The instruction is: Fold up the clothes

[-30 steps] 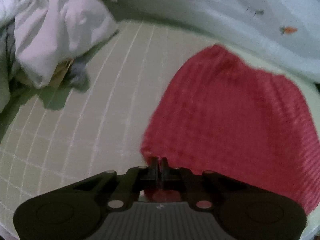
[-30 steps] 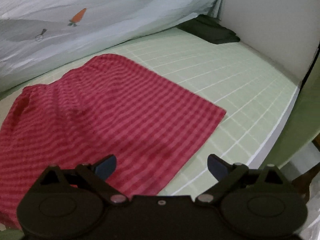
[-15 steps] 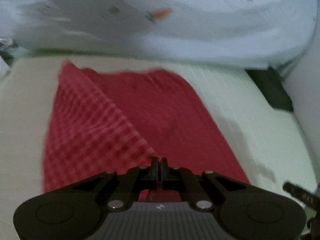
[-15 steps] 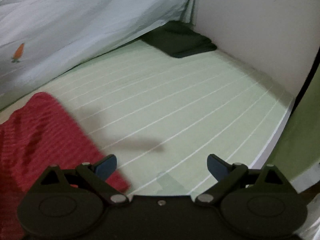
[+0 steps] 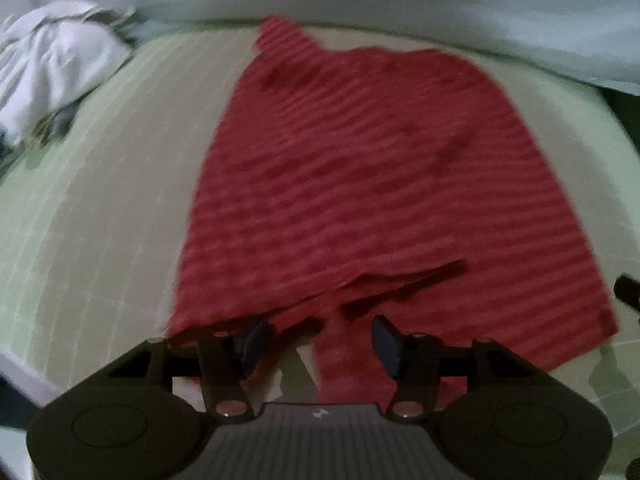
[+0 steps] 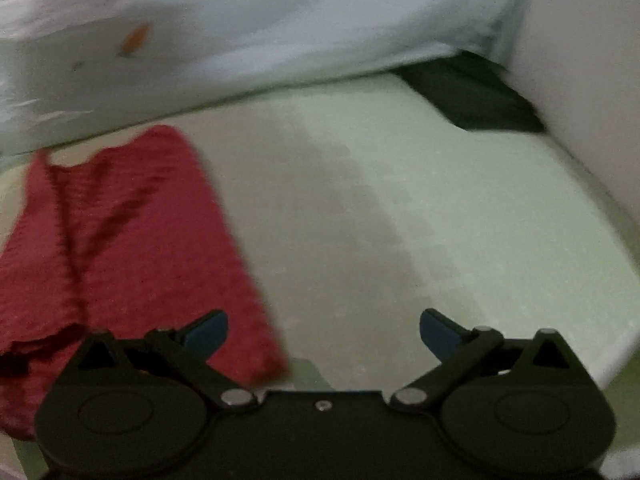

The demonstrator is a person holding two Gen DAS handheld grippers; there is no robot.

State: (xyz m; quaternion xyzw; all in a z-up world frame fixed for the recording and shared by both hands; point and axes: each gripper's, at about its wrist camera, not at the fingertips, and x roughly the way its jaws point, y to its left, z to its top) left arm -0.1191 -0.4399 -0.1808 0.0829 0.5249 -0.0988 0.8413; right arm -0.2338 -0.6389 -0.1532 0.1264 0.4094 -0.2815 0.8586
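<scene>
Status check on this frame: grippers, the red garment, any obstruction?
Left gripper open, empty. Right gripper open, empty. Red garment on mattress, folded over. Nothing obstructing.

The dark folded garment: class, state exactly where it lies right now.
In the right wrist view, the dark folded garment lies upper right, in the far corner of the green mattress, against the white wall and partly under the pale blue sheet.

A pale green mattress (image 5: 100, 208) crossed by thin white lines is seen underneath everything. A light blue sheet (image 6: 280, 32) printed with a small orange carrot (image 6: 136, 38) is draped along its far edge. A white wall (image 6: 580, 60) is met at the far right corner. A heap of white crumpled fabric (image 5: 52, 68) is seen at the far left of the mattress in the left wrist view.
</scene>
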